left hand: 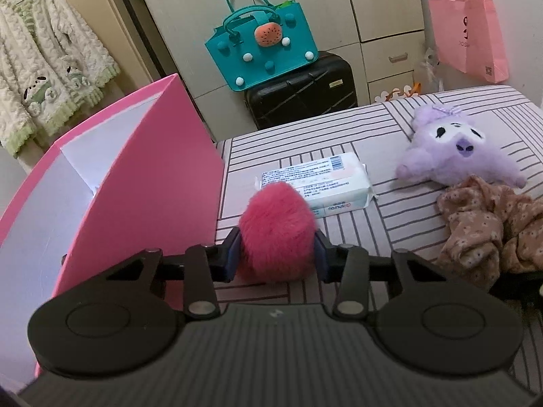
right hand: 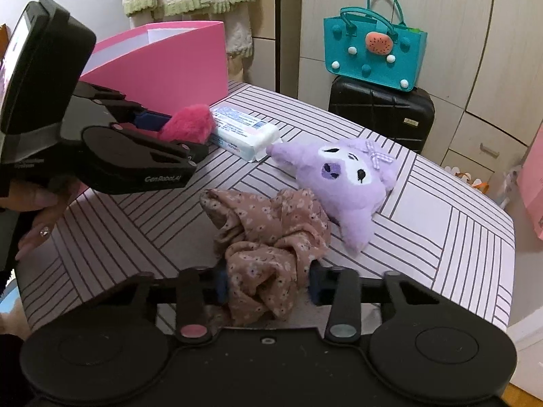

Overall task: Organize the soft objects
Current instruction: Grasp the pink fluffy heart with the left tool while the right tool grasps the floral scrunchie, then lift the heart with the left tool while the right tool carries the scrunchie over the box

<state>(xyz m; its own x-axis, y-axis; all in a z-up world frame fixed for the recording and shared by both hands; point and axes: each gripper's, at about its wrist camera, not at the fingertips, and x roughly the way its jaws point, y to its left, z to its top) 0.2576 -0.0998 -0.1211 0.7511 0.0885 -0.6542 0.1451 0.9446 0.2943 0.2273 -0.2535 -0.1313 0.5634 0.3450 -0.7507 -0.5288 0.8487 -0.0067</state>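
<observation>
Gripping two soft things at once | left gripper (left hand: 276, 254): jaws clamped on the pink pompom (left hand: 277, 229), pink box (left hand: 142, 176) just beside it on the left | right gripper (right hand: 268, 285): jaws pressed on the floral cloth (right hand: 268, 237), bunched on the striped bed (right hand: 441, 230) | plush (right hand: 353, 183) and wipes pack (right hand: 244, 135) lie beyond.

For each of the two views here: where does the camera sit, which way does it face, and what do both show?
Left wrist: on the left tool, looking down across the striped table; its fingers squeeze a pink pompom beside the pink box.
Right wrist: on the right tool, its fingers around a floral scrunchie; a hand holds the left tool.
Shared: pompom, wipes pack, purple plush, teal bag.
</observation>
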